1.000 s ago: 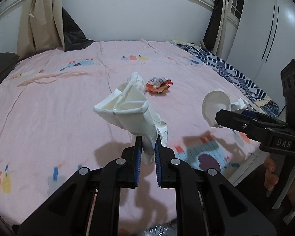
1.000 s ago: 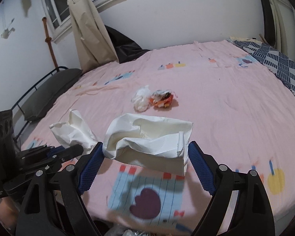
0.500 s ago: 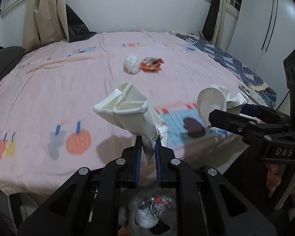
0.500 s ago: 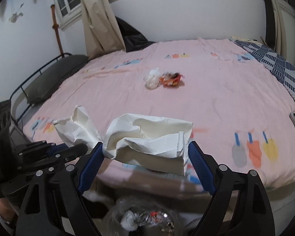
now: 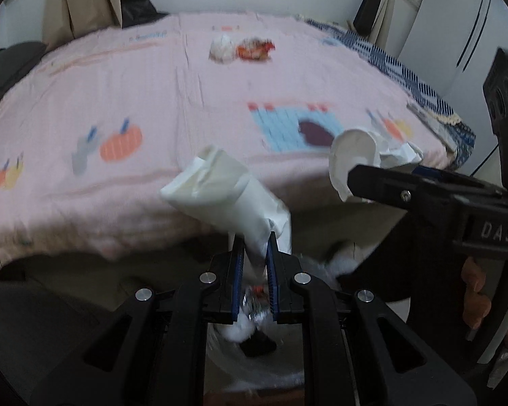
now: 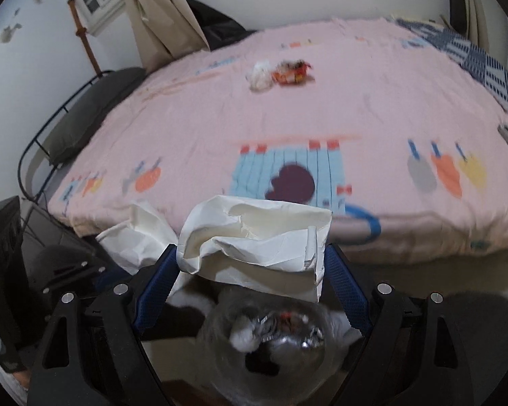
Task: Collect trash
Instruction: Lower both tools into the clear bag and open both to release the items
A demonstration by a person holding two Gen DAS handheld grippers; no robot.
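My left gripper (image 5: 254,253) is shut on a crushed white paper cup (image 5: 226,196). My right gripper (image 6: 250,264) is shut on a second crumpled white paper cup (image 6: 254,240), held wide between its blue pads. Both hang off the bed's front edge, above a trash bin lined with a clear bag (image 6: 270,341) that holds several wrappers; the bin also shows in the left wrist view (image 5: 254,331). The right gripper with its cup (image 5: 358,155) shows at the right of the left wrist view. A white tissue ball (image 6: 260,72) and an orange wrapper (image 6: 291,71) lie together far back on the bed.
The bed has a pink printed sheet (image 6: 321,118). A dark pillow against a black rail (image 6: 84,118) is at its left. A blue patterned blanket (image 6: 484,64) lies at the right. A curtain (image 6: 155,10) hangs behind; a white wardrobe (image 5: 457,23) stands at the right.
Both grippers have pulled back from over the bed to past its front edge and tilted down, each still holding its cup. The trash bin has come into view below them.
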